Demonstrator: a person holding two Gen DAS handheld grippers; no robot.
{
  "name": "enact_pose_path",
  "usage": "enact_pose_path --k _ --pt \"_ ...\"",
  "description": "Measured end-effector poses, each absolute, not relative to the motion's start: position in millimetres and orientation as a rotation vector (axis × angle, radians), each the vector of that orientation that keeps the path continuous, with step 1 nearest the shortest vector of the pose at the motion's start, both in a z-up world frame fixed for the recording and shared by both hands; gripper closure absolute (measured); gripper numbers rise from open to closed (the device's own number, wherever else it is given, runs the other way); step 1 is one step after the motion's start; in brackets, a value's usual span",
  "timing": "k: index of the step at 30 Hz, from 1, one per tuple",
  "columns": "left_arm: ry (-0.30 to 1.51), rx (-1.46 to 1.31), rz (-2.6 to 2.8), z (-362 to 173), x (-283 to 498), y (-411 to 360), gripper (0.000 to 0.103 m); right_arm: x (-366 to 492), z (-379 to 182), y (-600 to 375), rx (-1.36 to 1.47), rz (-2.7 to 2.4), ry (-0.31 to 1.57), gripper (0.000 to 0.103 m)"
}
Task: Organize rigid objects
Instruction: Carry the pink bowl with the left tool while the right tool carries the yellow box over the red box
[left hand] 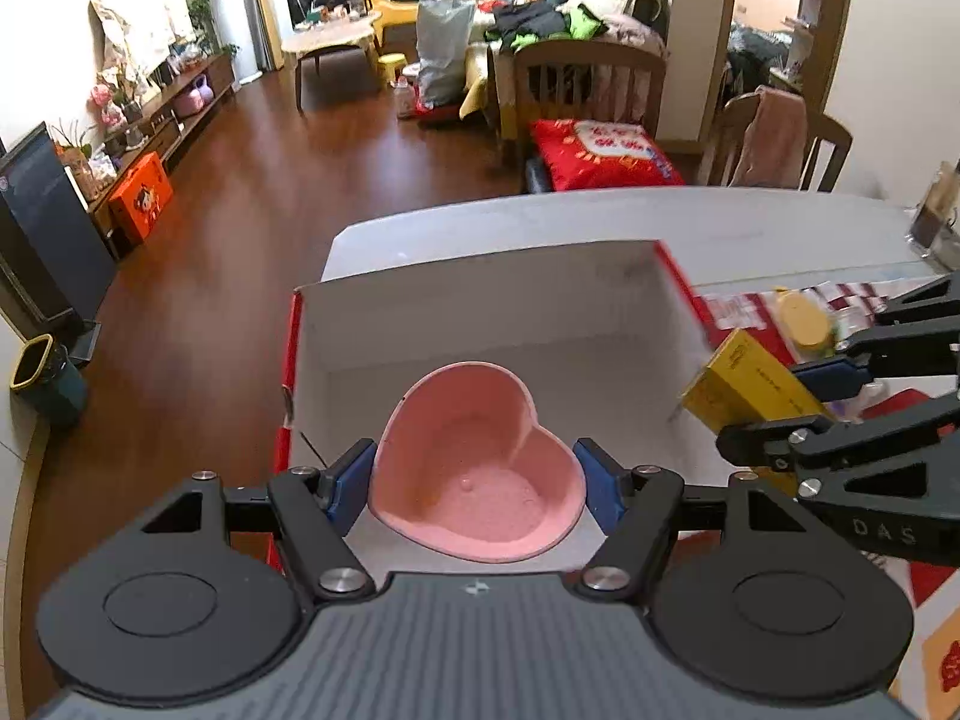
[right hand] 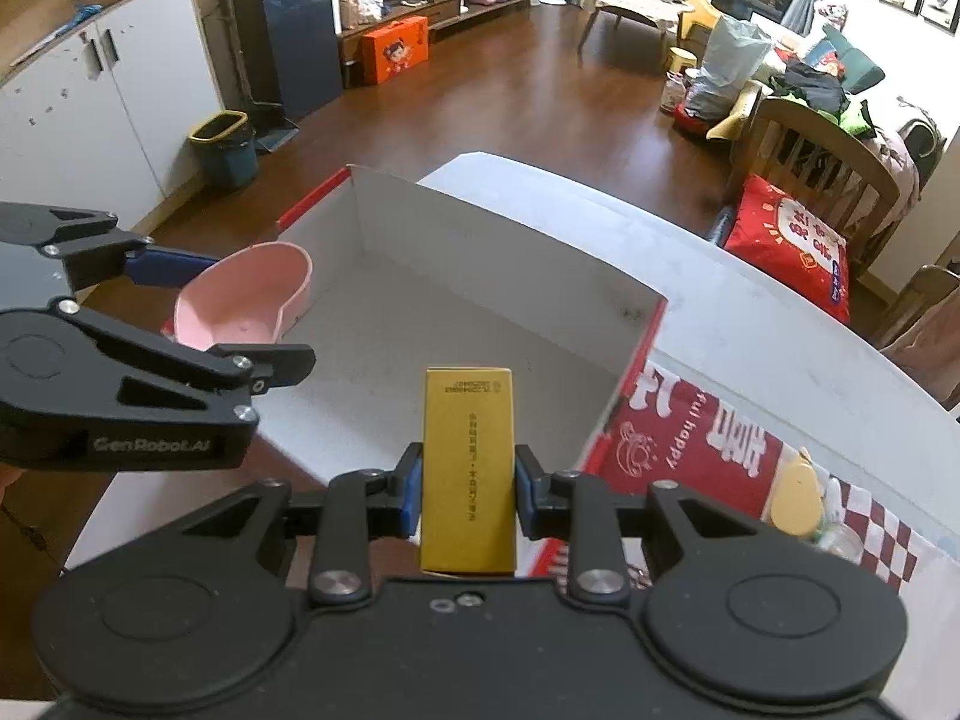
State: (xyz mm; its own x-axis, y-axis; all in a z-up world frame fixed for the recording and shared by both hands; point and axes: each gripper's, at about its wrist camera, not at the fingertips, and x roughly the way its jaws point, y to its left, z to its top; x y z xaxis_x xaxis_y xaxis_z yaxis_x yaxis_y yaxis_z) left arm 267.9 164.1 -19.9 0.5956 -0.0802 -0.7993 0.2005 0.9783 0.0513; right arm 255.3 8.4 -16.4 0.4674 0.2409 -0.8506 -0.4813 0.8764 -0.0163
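Note:
My left gripper [left hand: 474, 480] is shut on a pink heart-shaped bowl [left hand: 480, 462] and holds it over the near left part of an open white box with red outer sides [left hand: 480, 306]. My right gripper [right hand: 465, 489] is shut on a flat yellow box [right hand: 469, 468] and holds it above the box's near right edge. The right gripper [left hand: 780, 402] with the yellow box [left hand: 744, 384] shows at the right of the left wrist view. The left gripper [right hand: 198, 306] with the pink bowl [right hand: 240, 300] shows at the left of the right wrist view. The white box [right hand: 480, 276] holds nothing else that I can see.
The box stands on a white table [left hand: 750, 228]. Its red lid with a checked pattern [right hand: 690, 450] lies to the right, with a yellow-capped jar [right hand: 798, 498] on it. Wooden chairs [left hand: 588, 84] stand behind the table. A bin [right hand: 225, 147] stands on the wooden floor.

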Motion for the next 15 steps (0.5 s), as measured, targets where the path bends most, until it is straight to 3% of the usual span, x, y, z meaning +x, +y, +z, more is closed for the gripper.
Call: enact_pose_path --k 15 --pt "1.067 0.229 -0.184 -91 357 177 0.032 304 -86 70 -0.293 0.389 1.135 0.075"
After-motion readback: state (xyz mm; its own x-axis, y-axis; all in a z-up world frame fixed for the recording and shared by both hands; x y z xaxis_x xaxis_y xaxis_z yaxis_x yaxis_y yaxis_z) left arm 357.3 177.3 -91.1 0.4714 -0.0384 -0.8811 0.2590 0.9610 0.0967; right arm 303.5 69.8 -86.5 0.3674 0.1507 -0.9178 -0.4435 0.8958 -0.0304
